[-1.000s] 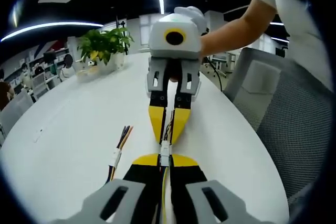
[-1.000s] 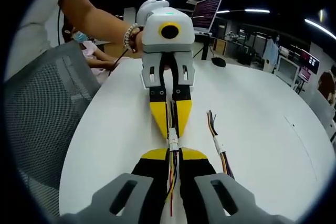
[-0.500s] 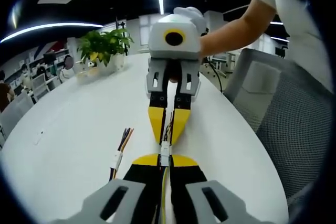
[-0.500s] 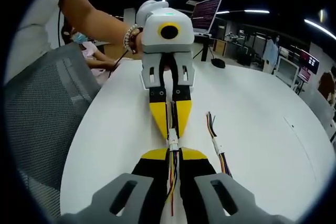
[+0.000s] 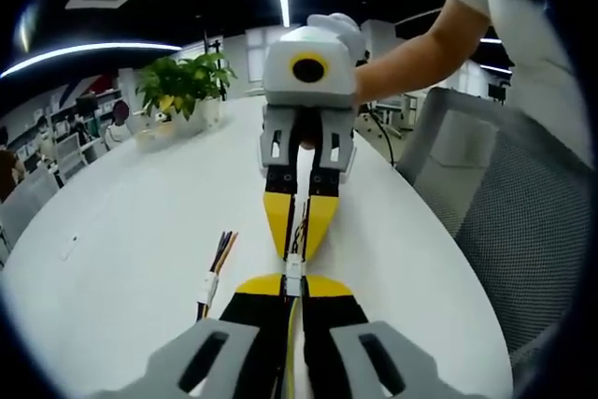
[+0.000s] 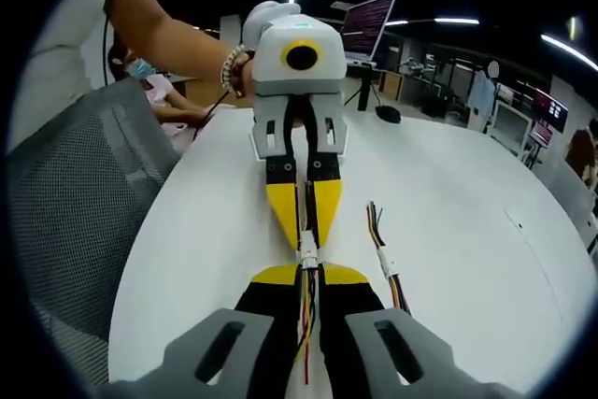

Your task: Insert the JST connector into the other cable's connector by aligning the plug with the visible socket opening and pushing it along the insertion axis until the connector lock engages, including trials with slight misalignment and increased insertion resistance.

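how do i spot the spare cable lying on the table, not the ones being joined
Start at the white table and find where the two tongs meet tip to tip. Beside that meeting point lies the spare cable, flat on the tabletop. Unlike the joined cables, nothing grips it, and its coloured wires fan out loose from a small white connector.

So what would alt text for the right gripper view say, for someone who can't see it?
Two yellow-tipped grippers, right gripper and left gripper, meet nose to nose over a white table, each clamping a cable, white connectors joined between them. A spare cable lies beside them.
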